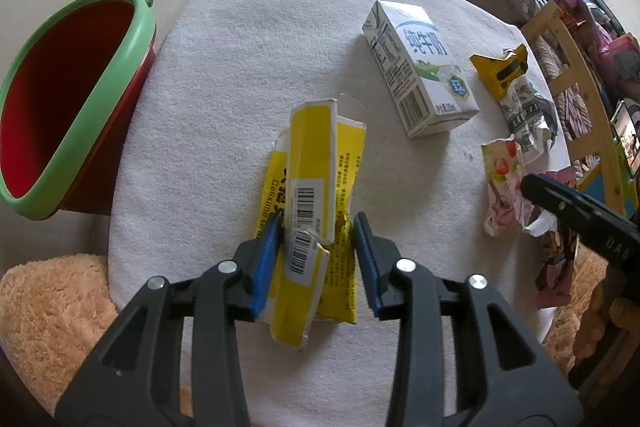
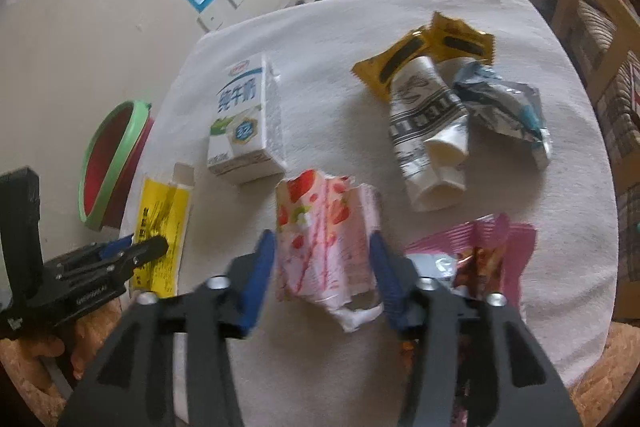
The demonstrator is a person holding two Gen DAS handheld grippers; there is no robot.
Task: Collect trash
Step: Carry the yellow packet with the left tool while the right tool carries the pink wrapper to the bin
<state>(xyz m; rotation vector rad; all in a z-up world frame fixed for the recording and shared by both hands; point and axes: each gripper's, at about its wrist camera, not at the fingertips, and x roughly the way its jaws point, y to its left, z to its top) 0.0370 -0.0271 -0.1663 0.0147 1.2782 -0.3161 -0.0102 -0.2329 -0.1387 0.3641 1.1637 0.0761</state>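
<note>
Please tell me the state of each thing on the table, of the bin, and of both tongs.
Yellow box: flattened, torn, between left tongs.
Milk carton: lying, intact.
Strawberry carton: crushed, between right tongs.
Yellow wrapper: torn open.
Paper cup: crushed, lying.
Bin: open, beside table.

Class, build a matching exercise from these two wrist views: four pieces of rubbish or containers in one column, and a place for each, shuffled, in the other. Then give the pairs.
Things
1. yellow flattened box
2. strawberry-print carton
3. milk carton
4. red bin with green rim

Places
A. beside the table, off its edge
B. between the left gripper's blue pads
C. lying on the table, no gripper around it
D. between the right gripper's blue pads

Pairs: 1-B, 2-D, 3-C, 4-A
</note>
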